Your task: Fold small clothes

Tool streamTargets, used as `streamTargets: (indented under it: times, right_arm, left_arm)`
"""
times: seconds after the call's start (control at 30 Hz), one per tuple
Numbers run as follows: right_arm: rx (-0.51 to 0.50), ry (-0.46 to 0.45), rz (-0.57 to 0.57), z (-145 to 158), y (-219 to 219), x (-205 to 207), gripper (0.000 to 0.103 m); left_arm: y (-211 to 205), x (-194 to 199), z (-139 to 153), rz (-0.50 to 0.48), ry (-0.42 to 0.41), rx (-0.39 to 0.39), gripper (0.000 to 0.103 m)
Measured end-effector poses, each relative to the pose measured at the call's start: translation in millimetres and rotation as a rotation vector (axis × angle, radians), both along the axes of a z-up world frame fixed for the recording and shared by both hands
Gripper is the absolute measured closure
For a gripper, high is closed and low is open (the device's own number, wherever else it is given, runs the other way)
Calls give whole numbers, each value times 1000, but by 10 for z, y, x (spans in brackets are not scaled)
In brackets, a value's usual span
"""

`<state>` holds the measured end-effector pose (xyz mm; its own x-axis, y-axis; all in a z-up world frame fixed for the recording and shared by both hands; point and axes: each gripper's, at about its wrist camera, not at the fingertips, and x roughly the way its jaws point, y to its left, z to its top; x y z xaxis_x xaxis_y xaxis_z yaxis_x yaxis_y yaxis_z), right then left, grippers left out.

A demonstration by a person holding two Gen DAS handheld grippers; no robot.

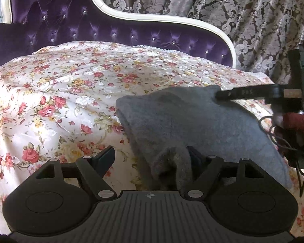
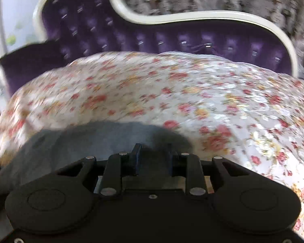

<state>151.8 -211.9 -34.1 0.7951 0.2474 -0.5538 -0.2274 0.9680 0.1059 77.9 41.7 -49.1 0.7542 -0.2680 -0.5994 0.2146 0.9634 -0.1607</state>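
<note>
The right wrist view is smeared by motion blur, so the floral bedspread (image 2: 172, 93) and purple headboard (image 2: 152, 40) lose detail. In the left wrist view, the grey garment (image 1: 192, 121) bunches up over the left tongs' (image 1: 152, 158) right finger, hiding it. The right tongs (image 1: 218, 95) are cut off at the frame's right edge.

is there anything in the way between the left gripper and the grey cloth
Nothing visible is. The grey cloth lies on the floral bedspread, and a bunched corner of it already sits between the open fingers of the left gripper. The right gripper touches the cloth's far edge, clear of the left one.
</note>
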Motion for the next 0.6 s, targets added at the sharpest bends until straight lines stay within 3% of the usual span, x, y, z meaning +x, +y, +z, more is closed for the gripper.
streamTargets:
  times: [0.03, 0.1, 0.17, 0.2, 0.23, 0.3, 0.5, 0.6]
  right_arm:
    - [6, -19, -13, 44, -30, -52, 60]
    - [14, -64, -21, 157, -68, -202, 39]
    - [12, -108, -22, 269, -86, -406, 23]
    - [10, -129, -26, 321, -70, -523, 18]
    - [10, -150, -34, 376, -56, -644, 16]
    - [26, -179, -38, 444, -35, -868, 1]
    - [56, -159, -83, 520, -20, -1151, 1]
    - [59, -110, -107, 486, -4, -1287, 1]
  left_arm:
    - [4, 0, 17, 1, 1, -5, 26]
    - [-5, -8, 59, 2, -2, 3, 21]
    - [-36, -36, 113, 4, -15, 32, 4]
    - [-56, -55, 142, 5, -22, 46, 1]
    - [-78, -80, 171, 6, -29, 59, 0]
    - [-113, -131, 225, 6, -49, 74, 0]
    - [-156, -314, 417, 59, -108, 73, 0]
    - [-178, -363, 498, 44, -81, 64, 0]
